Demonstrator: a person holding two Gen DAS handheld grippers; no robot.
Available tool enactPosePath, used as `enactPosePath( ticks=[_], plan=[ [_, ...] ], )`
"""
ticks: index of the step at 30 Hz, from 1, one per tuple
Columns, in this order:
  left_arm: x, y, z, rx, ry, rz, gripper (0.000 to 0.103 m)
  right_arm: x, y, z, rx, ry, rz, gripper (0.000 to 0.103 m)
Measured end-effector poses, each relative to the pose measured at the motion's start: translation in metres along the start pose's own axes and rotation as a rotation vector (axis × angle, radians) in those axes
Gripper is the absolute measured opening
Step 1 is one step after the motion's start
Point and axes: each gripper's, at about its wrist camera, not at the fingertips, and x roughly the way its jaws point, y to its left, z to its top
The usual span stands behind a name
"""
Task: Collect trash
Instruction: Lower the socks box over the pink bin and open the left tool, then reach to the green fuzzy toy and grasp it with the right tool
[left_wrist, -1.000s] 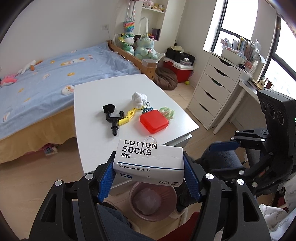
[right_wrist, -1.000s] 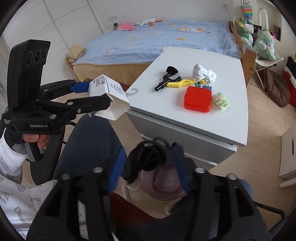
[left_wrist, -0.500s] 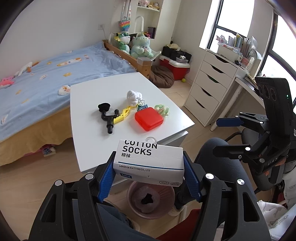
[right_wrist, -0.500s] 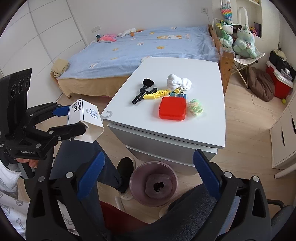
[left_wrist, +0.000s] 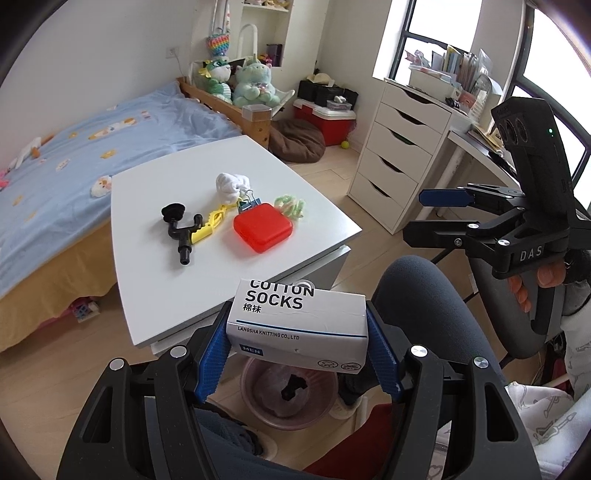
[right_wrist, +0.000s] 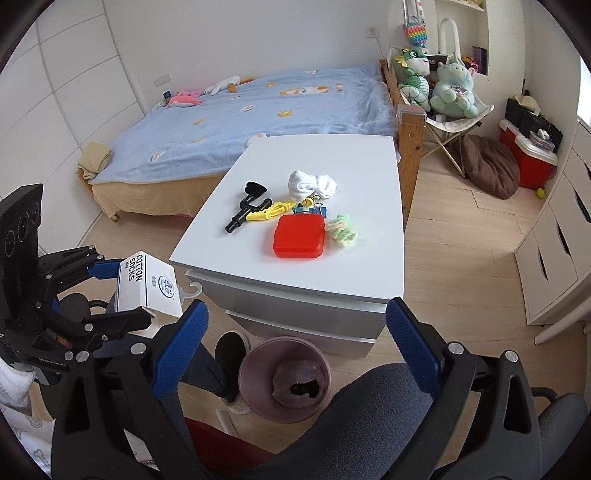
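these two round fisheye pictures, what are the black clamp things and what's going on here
Each picture comes from a camera mounted on a hand-held gripper; a seated person holds one in each hand. The left gripper is closed on a white cotton socks box, above a pink bin on the floor. The right gripper stands open with nothing between its jaws, which have just been opening. On the white table lie a red case, a black and yellow toy gun, white socks and a green scrunchie.

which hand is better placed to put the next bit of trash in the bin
Left. The left gripper already clamps the cotton socks box above the pink bin. The right gripper is open and empty.
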Motion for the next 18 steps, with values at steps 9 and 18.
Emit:
enactPosePath(
  ticks=[9, 18],
  plan=[
    [0.008, -0.004, 0.002, -0.015, -0.006, -0.036, 0.091, 0.001, -0.007, -0.003, 0.019, 0.0, 0.009, 0.095],
    [0.011, 0.009, 0.002, -0.072, -0.011, 0.006, 0.095, 0.004, -0.01, -0.006, 0.029, 0.006, 0.011, 0.095]
  ],
)
